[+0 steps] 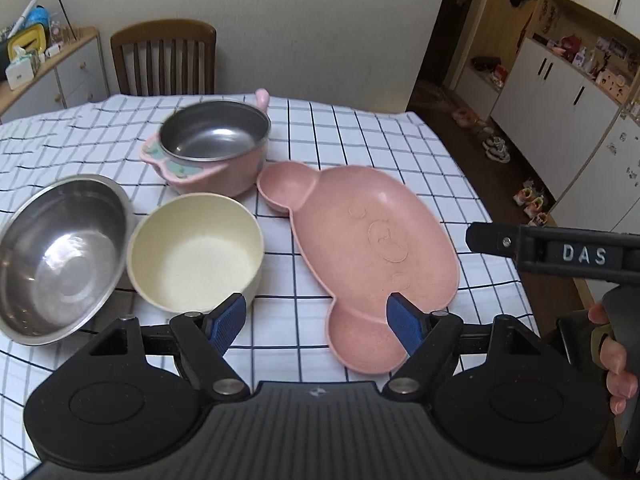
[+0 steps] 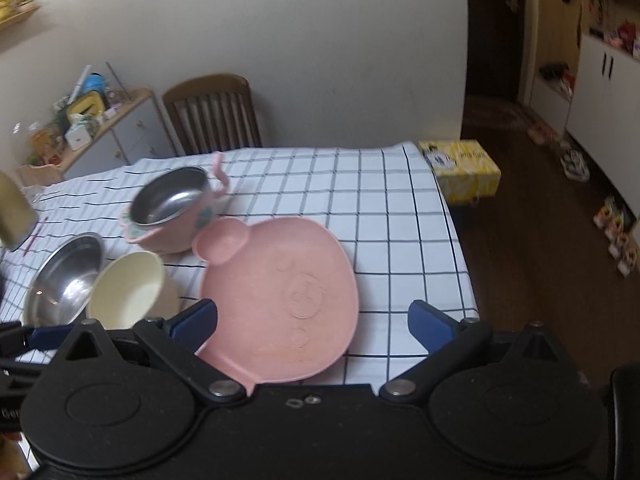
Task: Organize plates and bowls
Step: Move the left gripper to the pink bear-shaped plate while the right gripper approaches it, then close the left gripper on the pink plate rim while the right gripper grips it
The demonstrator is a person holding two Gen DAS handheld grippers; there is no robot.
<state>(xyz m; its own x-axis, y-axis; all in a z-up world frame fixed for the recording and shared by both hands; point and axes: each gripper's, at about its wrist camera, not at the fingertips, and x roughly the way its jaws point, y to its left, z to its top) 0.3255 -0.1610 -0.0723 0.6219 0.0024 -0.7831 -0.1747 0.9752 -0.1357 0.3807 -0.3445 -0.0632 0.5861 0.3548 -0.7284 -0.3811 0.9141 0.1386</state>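
We hold both grippers over the checked tablecloth (image 1: 360, 128) with nothing in them: the left gripper (image 1: 316, 322) has its jaws apart, the right gripper (image 2: 314, 320) is spread wide. The pink bear-shaped plate (image 1: 372, 240) lies at two o'clock from the cream bowl (image 1: 196, 248), the steel bowl (image 1: 60, 256) at nine, the pink steel-lined bowl (image 1: 216, 144) at twelve. We judge the plate light, stiff and slick, so we'd pinch its raised rim; the cream bowl by its wall.
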